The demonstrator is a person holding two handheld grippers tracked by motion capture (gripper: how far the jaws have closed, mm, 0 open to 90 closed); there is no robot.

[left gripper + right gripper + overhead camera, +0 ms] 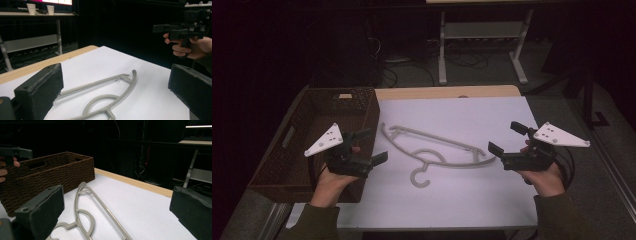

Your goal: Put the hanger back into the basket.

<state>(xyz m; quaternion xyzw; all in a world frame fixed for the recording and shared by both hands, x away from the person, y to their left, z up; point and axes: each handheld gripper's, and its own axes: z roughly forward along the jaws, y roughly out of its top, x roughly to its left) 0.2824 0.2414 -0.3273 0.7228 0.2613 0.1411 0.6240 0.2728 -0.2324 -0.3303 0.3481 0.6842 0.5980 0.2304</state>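
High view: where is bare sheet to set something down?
Bare sheet: the far strip beyond the hanger, and the near strip between its hook and the table's near edge. Crowded: the middle, between the left tool beside the wicker basket and right tool.

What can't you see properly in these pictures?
- Basket inside: in the high view it is too dark to tell whether anything lies in it; the left gripper and hand cover its near right wall.
- Hanger: the left gripper view's bottom edge and a jaw cut off its hook and left end.
- Cups: too small and far to see inside.
- Right gripper: the room behind is too dark to make out.
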